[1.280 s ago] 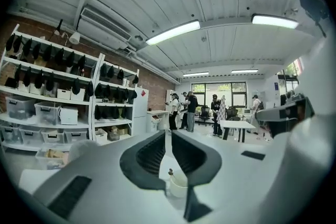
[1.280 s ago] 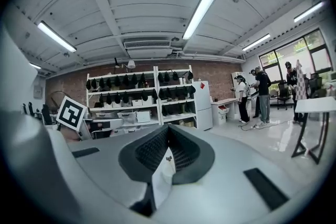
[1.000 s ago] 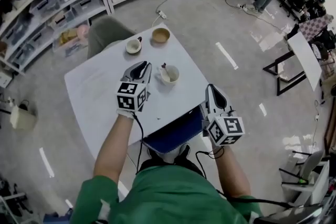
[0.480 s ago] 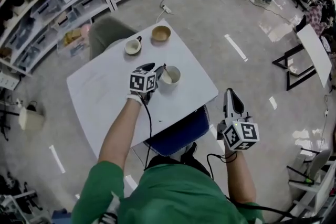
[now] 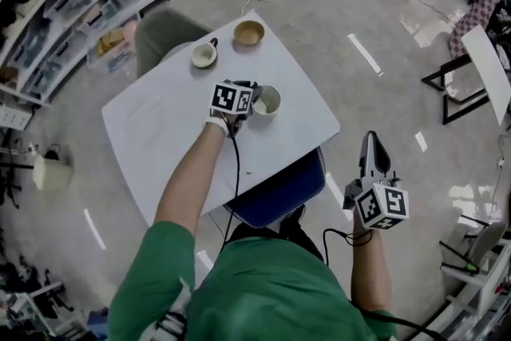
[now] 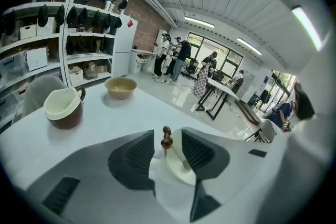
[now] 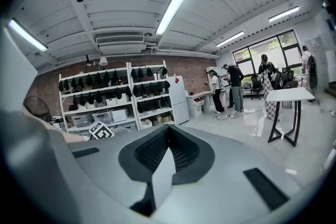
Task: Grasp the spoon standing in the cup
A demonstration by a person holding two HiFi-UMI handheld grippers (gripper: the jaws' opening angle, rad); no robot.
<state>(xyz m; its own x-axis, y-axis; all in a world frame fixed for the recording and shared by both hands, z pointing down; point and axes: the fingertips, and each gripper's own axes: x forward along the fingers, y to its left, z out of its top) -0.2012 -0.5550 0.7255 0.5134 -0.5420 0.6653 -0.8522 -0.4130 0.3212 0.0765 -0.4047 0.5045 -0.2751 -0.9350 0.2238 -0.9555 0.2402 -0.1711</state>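
A white cup [image 5: 267, 101] stands near the middle of the white table [image 5: 152, 124]. In it leans a spoon [image 6: 167, 139] with a dark wooden knobbed handle. My left gripper [image 6: 167, 145] is open at the cup, one jaw on each side of the spoon's handle top, and the pads do not press on it. The head view shows this left gripper [image 5: 248, 86] just left of the cup. My right gripper [image 5: 372, 141] hangs off the table at the right, over the floor. In the right gripper view its jaws meet, so the right gripper [image 7: 168, 131] is shut and empty.
A brown mug with a white inside [image 5: 204, 54] and a wooden bowl [image 5: 248, 33] stand at the table's far end. A grey chair [image 5: 164, 34] is behind the table and a blue seat [image 5: 275, 192] at its near edge. Shelves [image 5: 72, 4] line the far wall.
My left gripper has moved forward to the cup and now stands round the spoon. My right gripper has drawn back from the table's edge to the right, over the floor.
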